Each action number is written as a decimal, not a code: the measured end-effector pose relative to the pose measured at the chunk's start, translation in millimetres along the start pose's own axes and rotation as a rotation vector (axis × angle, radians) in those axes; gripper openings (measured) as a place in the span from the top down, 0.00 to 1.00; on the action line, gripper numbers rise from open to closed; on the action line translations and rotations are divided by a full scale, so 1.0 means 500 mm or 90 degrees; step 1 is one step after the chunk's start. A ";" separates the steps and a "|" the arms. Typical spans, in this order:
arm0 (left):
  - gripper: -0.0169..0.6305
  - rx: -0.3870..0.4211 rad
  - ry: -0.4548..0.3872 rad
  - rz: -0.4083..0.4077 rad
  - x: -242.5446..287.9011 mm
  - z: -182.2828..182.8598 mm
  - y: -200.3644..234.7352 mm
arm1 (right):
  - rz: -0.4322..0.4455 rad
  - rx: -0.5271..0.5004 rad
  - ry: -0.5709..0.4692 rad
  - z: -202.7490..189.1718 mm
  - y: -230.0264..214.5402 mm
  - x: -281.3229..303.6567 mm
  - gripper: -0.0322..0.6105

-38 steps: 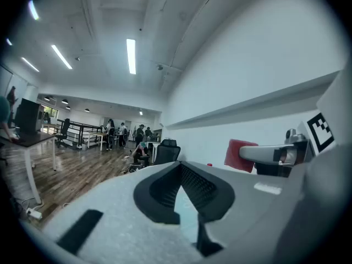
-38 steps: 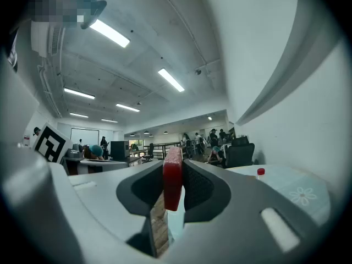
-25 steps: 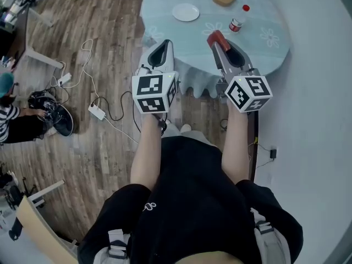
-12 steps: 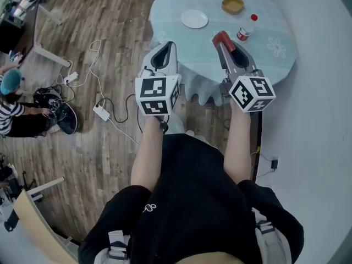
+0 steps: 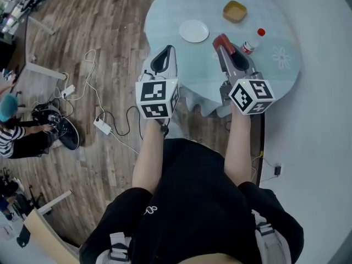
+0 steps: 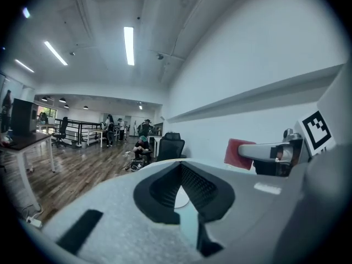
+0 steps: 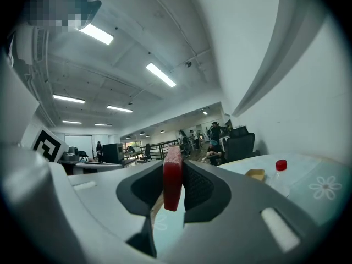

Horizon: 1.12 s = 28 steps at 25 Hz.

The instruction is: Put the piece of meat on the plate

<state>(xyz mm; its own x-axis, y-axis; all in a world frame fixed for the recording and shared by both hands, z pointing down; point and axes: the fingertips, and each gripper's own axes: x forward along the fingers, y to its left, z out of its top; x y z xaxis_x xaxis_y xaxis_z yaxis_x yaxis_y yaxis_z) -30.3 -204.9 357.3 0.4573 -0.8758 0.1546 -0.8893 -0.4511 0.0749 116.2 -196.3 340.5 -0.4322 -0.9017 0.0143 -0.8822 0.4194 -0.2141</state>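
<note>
A: Entry, right tongs (image 5: 223, 43). State?

B: Jaws partly closed, clamped on the piece of meat (image 7: 172, 177). Pads press its two broad faces.

A: Orientation of the meat?

B: A flat red slab standing on edge. The right gripper view shows its thin edge facing the camera, much taller than it is thick. From the head view it runs along the line of the tongs and juts past the tips, pointing away from the person and slightly toward the plate (image 5: 194, 31). Whether it is longer along the tongs or up and down cannot be settled.

A: Location?

B: Held over the round bench (image 5: 181, 4), between the plate and the red-capped bottle (image 5: 252, 44). It is beside the plate, not above it. A yellow dish (image 5: 235, 11) sits further back.

A: Left tongs (image 6: 179, 168)?

B: Tips together, nothing between them. They are held level at the bench's near edge, just below the plate in the head view. The plate is bare.
</note>
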 end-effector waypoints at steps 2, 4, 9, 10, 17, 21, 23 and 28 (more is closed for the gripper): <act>0.98 0.002 0.012 -0.020 0.072 0.003 0.024 | -0.025 0.011 0.004 -0.004 -0.045 0.053 0.79; 0.98 0.002 0.025 -0.036 0.141 0.008 0.055 | -0.048 0.025 0.012 -0.010 -0.083 0.111 0.79; 0.98 0.004 0.070 -0.072 0.295 -0.003 0.141 | -0.098 0.056 0.034 -0.037 -0.159 0.260 0.79; 0.98 0.008 0.082 -0.068 0.317 -0.013 0.165 | -0.107 0.058 0.042 -0.049 -0.169 0.287 0.79; 0.98 -0.007 0.133 -0.111 0.452 -0.065 0.216 | -0.170 0.082 0.102 -0.125 -0.236 0.364 0.79; 0.98 -0.044 0.171 -0.140 0.502 -0.112 0.192 | -0.178 0.090 0.136 -0.154 -0.275 0.383 0.79; 0.98 -0.057 0.167 -0.145 0.526 -0.104 0.188 | -0.168 0.094 0.139 -0.156 -0.289 0.397 0.79; 0.98 -0.070 0.160 -0.123 0.574 -0.065 0.220 | -0.113 0.101 0.196 -0.179 -0.284 0.466 0.79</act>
<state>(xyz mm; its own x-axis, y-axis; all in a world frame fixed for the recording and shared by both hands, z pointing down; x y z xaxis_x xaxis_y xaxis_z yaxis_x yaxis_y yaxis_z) 3.1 -500.4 441.8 0.6139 -0.7005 0.3639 -0.7880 -0.5708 0.2307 123.8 -456.7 461.6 -0.3323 -0.8752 0.3515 -0.9188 0.2161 -0.3304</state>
